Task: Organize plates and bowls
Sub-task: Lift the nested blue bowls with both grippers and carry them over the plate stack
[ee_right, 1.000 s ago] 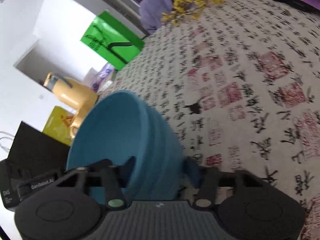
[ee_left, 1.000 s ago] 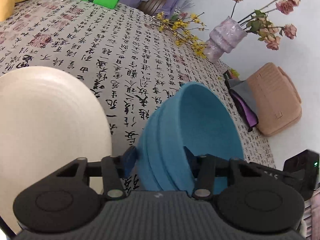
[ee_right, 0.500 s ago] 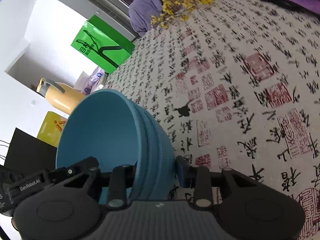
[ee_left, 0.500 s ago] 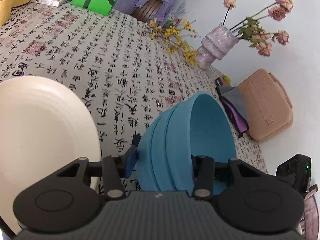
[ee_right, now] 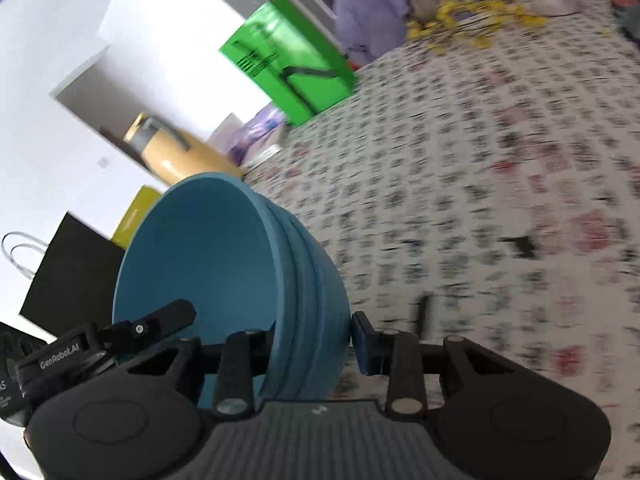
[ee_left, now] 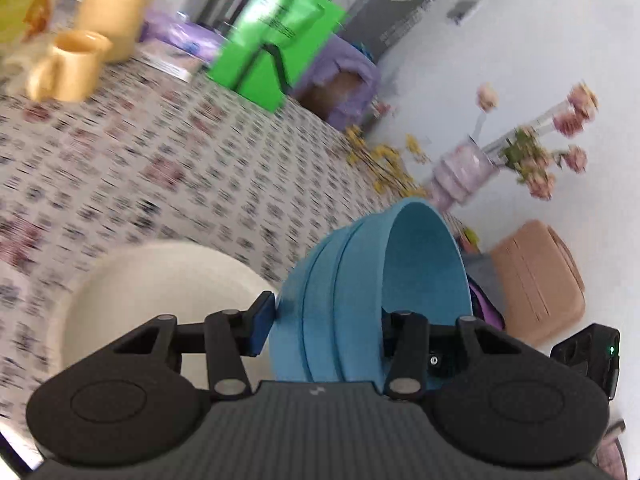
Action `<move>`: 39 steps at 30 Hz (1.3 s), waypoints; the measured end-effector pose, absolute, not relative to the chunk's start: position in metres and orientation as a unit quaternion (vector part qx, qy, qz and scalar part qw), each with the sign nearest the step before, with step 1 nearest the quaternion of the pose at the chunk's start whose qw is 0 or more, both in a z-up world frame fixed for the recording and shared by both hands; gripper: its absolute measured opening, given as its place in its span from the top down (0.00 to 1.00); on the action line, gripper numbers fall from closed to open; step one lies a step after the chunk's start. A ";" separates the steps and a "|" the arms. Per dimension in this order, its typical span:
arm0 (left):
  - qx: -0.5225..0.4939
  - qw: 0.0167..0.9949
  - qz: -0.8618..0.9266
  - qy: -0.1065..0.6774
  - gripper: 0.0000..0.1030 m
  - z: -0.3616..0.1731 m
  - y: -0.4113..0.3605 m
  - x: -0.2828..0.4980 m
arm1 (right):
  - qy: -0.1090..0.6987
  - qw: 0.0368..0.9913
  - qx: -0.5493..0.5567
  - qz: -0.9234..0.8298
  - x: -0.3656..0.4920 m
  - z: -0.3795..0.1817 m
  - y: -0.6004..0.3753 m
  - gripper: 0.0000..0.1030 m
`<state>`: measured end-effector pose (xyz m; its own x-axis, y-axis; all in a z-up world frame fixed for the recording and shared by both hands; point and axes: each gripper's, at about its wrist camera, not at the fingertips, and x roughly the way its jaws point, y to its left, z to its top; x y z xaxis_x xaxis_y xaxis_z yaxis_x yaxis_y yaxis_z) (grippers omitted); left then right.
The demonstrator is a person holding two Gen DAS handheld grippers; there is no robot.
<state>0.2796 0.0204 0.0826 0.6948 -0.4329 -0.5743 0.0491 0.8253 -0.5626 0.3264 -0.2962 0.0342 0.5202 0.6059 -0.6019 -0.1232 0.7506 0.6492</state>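
Observation:
A stack of blue bowls (ee_left: 360, 292) is held between both grippers, lifted above the table. My left gripper (ee_left: 324, 324) is shut on its rim from one side, one finger inside and one outside. My right gripper (ee_right: 312, 340) is shut on the opposite rim of the same blue bowls (ee_right: 224, 264). The other gripper's body shows past the bowls in each view. A cream plate (ee_left: 160, 292) lies on the patterned tablecloth, below and left of the left gripper.
A yellow mug (ee_left: 68, 68) and yellow jug (ee_left: 116, 4) stand at the far left. A green bag (ee_left: 272, 40), a purple vase with roses (ee_left: 464, 176), yellow flowers (ee_left: 384, 164) and a tan case (ee_left: 536, 280) line the far side.
Both grippers have lifted the blue bowls and tilted upward. The plate has dropped lower and smaller in the left view, and the far end of the table has come into view with motion blur.

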 end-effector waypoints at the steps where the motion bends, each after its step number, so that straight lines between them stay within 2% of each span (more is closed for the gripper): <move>1: -0.265 0.884 -0.129 0.364 0.55 0.084 0.031 0.279 | 0.440 0.824 0.274 0.227 0.329 0.035 -0.286 0.69; 13: -0.305 0.873 -0.074 0.373 0.55 0.060 0.106 0.268 | 0.490 0.800 0.235 0.254 0.344 0.022 -0.193 0.67; 22: -0.351 0.850 -0.082 0.385 0.58 0.035 0.128 0.285 | 0.495 0.796 0.252 0.240 0.357 0.011 -0.184 0.69; 26: -0.366 0.836 -0.084 0.400 0.59 0.022 0.131 0.293 | 0.497 0.787 0.271 0.244 0.365 0.007 -0.184 0.65; 39: -0.379 0.810 -0.096 0.438 0.59 0.021 0.129 0.289 | 0.537 0.757 0.283 0.241 0.347 0.009 -0.196 0.60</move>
<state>0.2887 0.1291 0.0213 0.5984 -0.4865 -0.6366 -0.1766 0.6949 -0.6971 0.3471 -0.1962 0.0093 0.3070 0.6692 -0.6767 -0.0623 0.7237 0.6873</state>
